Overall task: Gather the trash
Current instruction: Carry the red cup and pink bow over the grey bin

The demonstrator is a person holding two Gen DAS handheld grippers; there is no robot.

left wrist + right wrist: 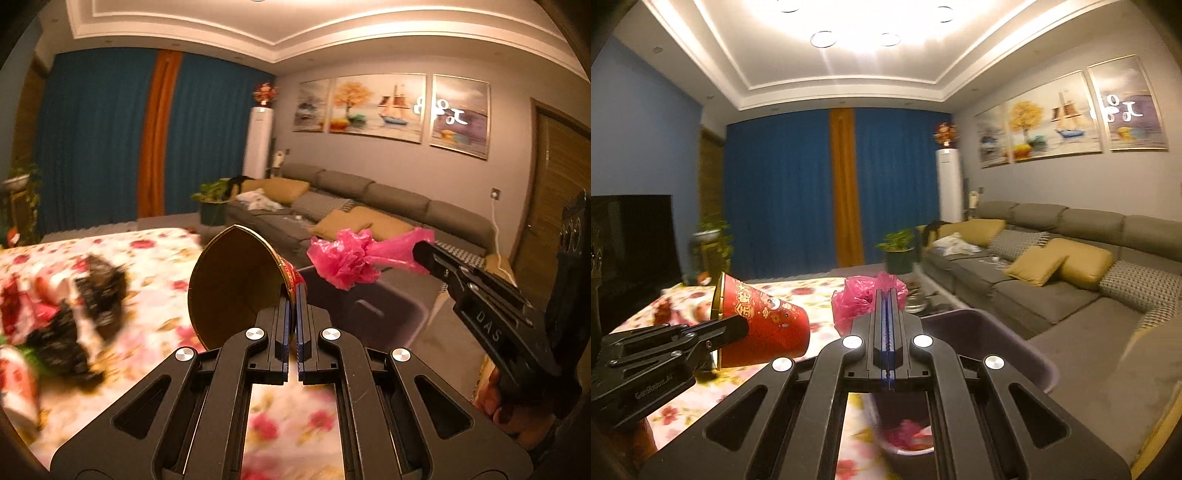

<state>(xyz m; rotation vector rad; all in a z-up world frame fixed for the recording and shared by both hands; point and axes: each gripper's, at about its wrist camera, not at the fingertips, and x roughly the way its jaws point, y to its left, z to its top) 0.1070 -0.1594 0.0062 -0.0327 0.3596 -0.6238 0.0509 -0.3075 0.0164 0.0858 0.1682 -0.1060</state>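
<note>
Left wrist view: the left gripper [295, 295] is clenched on the wall of a red paper cup [236, 284], gold inside, held above the flowered tablecloth [159, 258]. From the right wrist view the cup [768, 325] shows gold Chinese characters and cartoon figures, too small to read. The right gripper [888, 295] is clamped on a crumpled pink plastic bag [857, 295], held over a purple bin [997, 332]. Its side reads "DAS"; the left one reads "GenRobot.AI". A grey sofa [1052, 266] stands beyond.
</note>
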